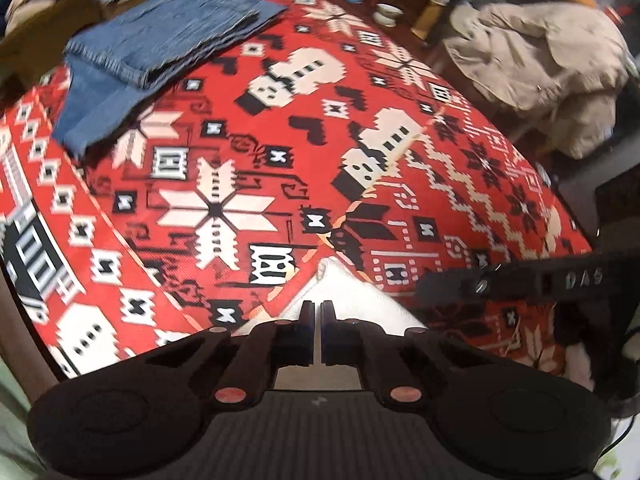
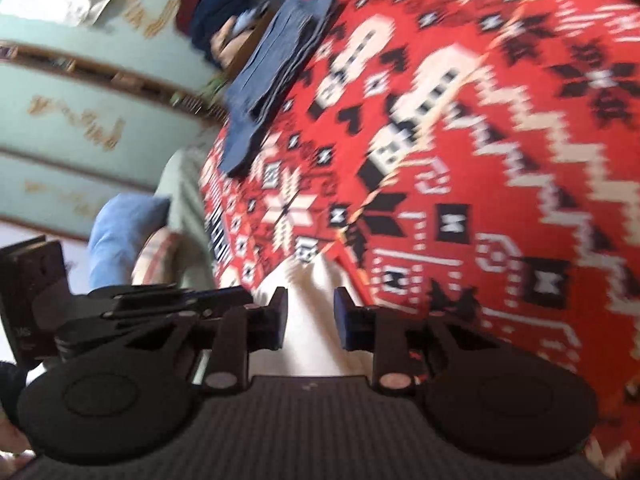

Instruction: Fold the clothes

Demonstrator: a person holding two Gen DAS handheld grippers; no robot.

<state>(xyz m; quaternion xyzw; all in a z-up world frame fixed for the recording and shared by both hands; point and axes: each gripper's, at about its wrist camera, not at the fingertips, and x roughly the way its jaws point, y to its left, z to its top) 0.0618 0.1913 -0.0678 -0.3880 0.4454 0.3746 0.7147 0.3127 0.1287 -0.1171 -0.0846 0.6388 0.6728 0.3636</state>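
A white cloth point(image 1: 348, 300) lies at the near edge of a table covered by a red patterned rug point(image 1: 280, 128). My left gripper point(image 1: 317, 309) points steeply down and is shut on the white cloth, which spreads out on both sides of the fingers. In the right wrist view the white cloth point(image 2: 310, 280) runs between the fingers of my right gripper point(image 2: 310, 304). Those jaws stand apart and the pads do not press the cloth. The right gripper's black finger point(image 1: 512, 282) crosses the left wrist view at the right. Folded blue jeans point(image 1: 160, 52) point(image 2: 276, 68) lie at the far left.
A beige garment point(image 1: 540, 60) is heaped on a seat beyond the table's right edge. Two small bowls point(image 1: 386, 12) stand at the far side. A brown box point(image 1: 44, 36) sits behind the jeans. A blue cushion point(image 2: 124, 228) shows off the table's left edge.
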